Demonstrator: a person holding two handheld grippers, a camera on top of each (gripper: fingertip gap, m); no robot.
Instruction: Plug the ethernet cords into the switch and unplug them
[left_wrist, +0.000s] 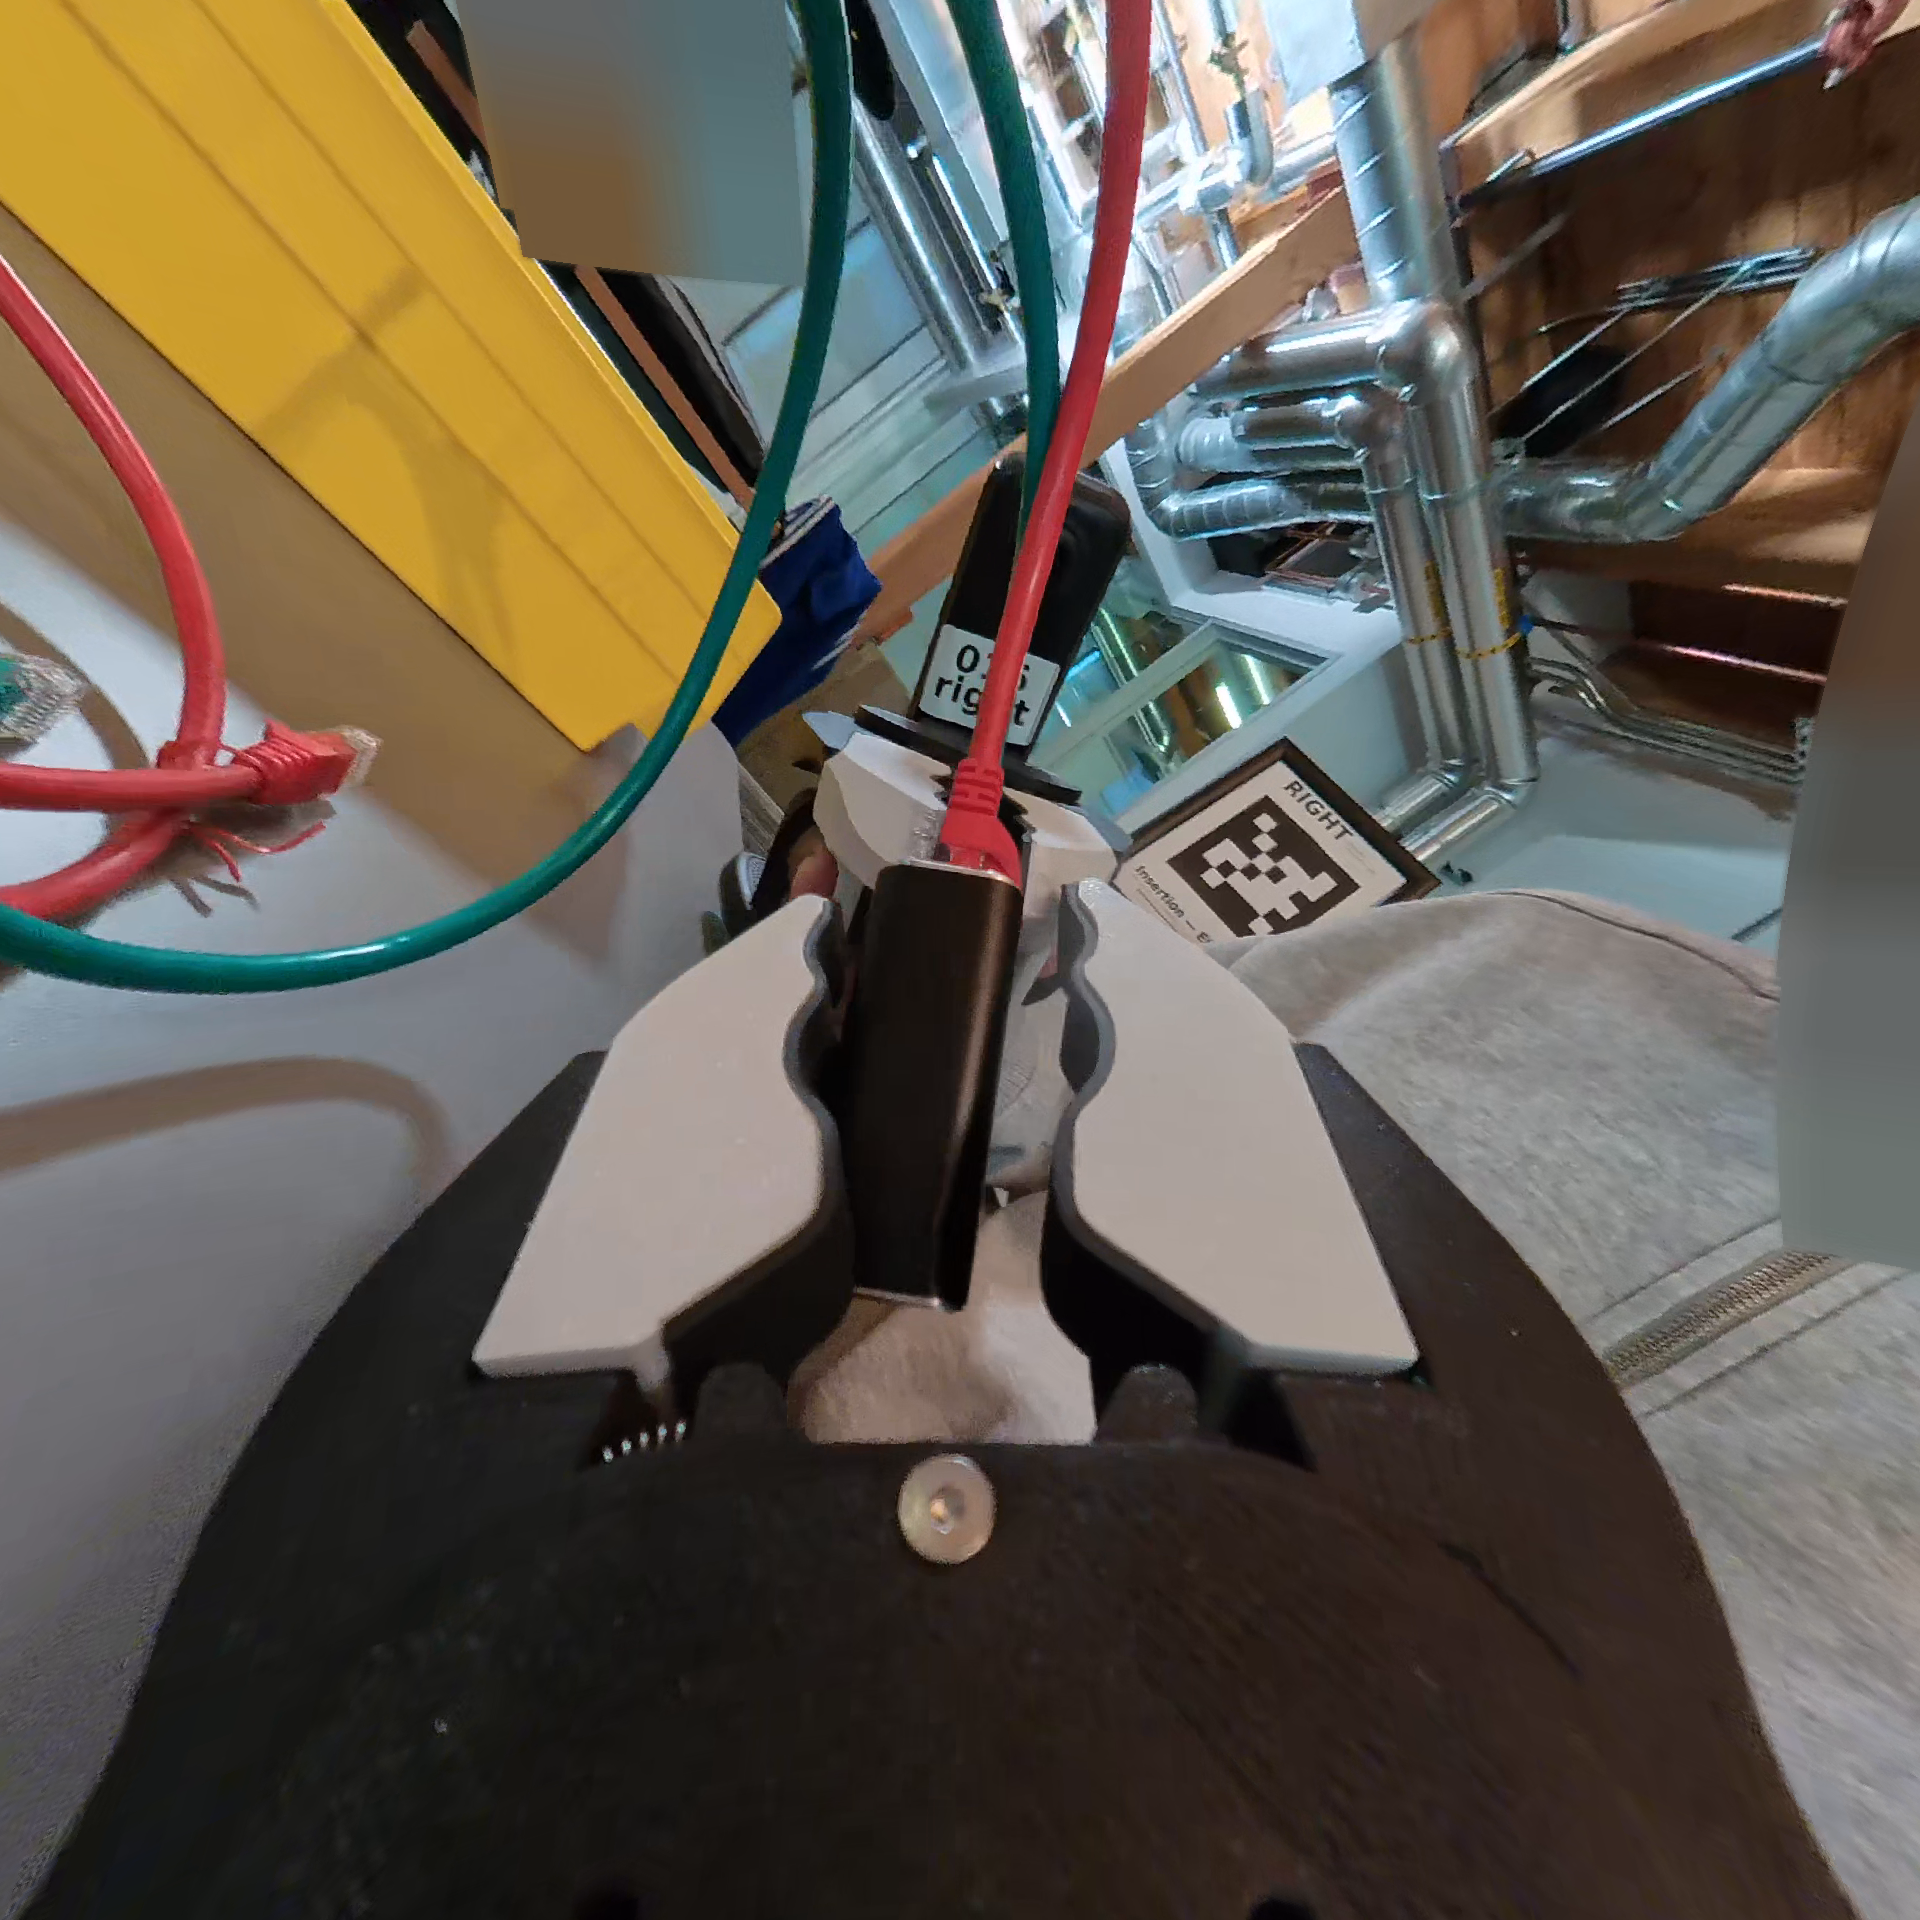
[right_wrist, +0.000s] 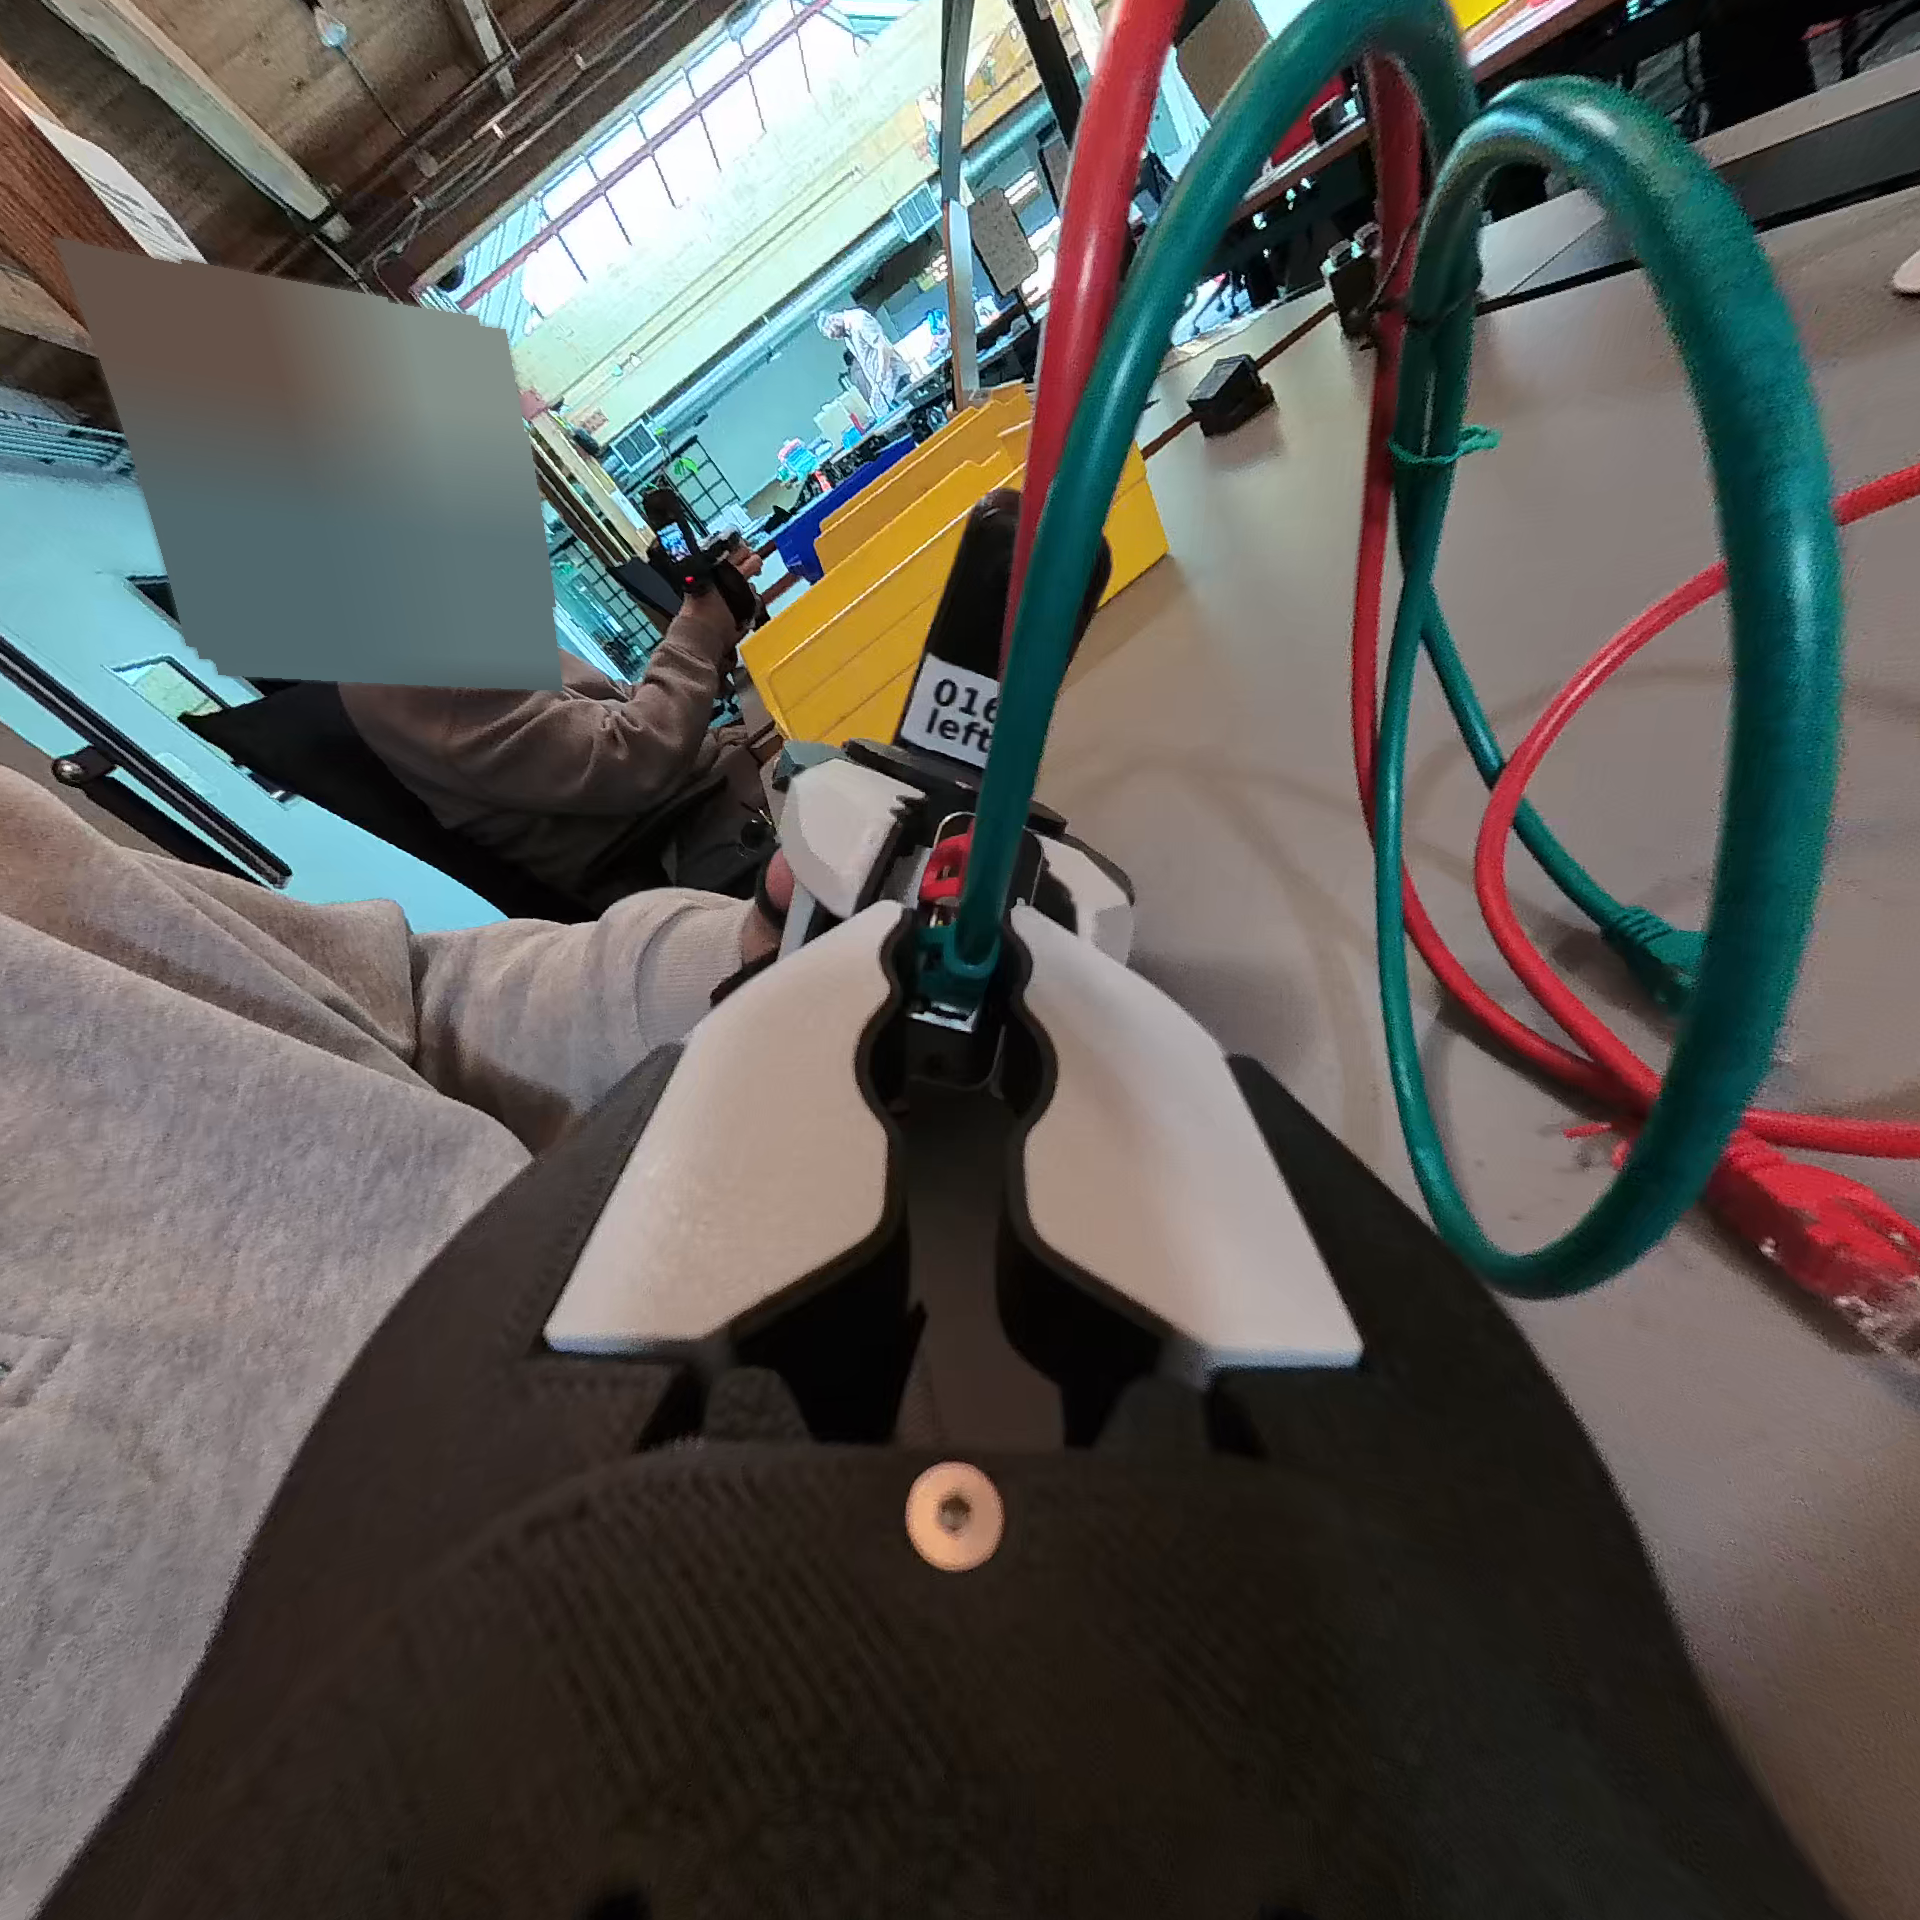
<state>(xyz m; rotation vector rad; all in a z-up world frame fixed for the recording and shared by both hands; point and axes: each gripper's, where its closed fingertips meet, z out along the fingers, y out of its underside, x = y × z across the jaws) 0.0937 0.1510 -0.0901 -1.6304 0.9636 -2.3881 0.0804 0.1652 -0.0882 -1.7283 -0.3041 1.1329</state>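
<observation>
Nearest my lens, the black body of the left gripper (left_wrist: 951, 920) fills the lower frame. Its white fingers are closed about a black ethernet switch (left_wrist: 925, 1070), which is held upright and clear of the table (left_wrist: 208, 1195). The near finger lies against the switch, and a narrow gap shows at the other. My grey sleeve (left_wrist: 1558, 1143) lies to the right, and yellow bins (left_wrist: 364, 312) stand on the table at upper left. The right gripper (right_wrist: 956, 940) faces the left one from the opposite side. Its fingertips are pinched on the green plug (right_wrist: 951, 961), whose clear tip meets the switch. I cannot tell whether it is fully seated. The green cord (right_wrist: 1049, 520) rises from that plug and loops wide over the table. The red cord (left_wrist: 1081, 364) descends from above to a red plug (left_wrist: 971, 821) set into the top end of the switch, just beyond the green one. A framed marker card (left_wrist: 1273, 862) stands behind the grippers. A loose red plug (left_wrist: 301, 764) rests on the table at left, well apart from the switch.
</observation>
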